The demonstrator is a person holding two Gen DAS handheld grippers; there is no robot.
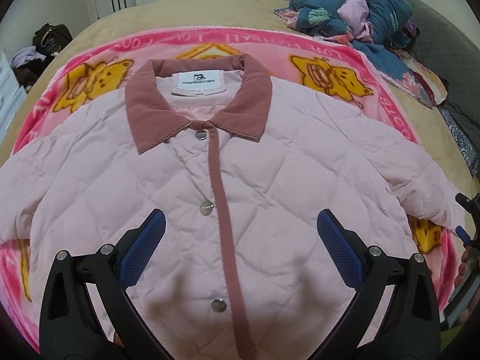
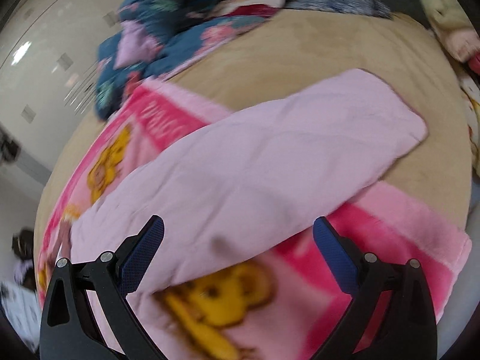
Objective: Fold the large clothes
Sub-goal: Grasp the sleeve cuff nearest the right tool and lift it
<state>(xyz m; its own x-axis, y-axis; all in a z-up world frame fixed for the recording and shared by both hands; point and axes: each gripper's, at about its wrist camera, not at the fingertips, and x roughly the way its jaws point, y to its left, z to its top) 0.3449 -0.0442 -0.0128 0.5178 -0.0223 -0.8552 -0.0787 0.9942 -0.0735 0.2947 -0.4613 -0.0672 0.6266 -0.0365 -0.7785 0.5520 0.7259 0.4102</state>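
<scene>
Left wrist view. Pale pink quilted jacket (image 1: 234,186) with a dusty-rose corduroy collar (image 1: 198,105) lies front-up and buttoned, spread flat on a pink fleece blanket printed with yellow bears (image 1: 336,78). The blanket covers the middle of a tan-sheeted bed (image 1: 186,15). A rose corduroy placket (image 1: 223,210) runs from the collar toward 6 o'clock, with three silver snap buttons (image 1: 205,208) just beside it. White neck label (image 1: 199,82) shows inside the collar. Sleeves reach out to 9 and 3 o'clock. Left hand-held gripper (image 1: 240,237) hangs over the jacket's lower front, blue-padded jaws spread wide, nothing between them; contact with the cloth cannot be told. At 1 o'clock, a crumpled dark teal floral quilt (image 1: 360,9). At 10 o'clock, a dark bag and a heap of clothes (image 1: 42,48) beside the bed. At the 3 o'clock edge, part of the right hand-held gripper (image 1: 463,225) with fingers wrapped around its handle.

Right wrist view, blurred. One jacket sleeve (image 2: 270,162) stretches from 7 o'clock toward 2 o'clock, its cuff end resting on the tan sheet, the rest on the bear blanket (image 2: 375,219). Right hand-held gripper (image 2: 238,240) sits over the sleeve near the shoulder end, jaws wide apart, gripping nothing. Teal quilt (image 2: 144,48) at 11 o'clock.
</scene>
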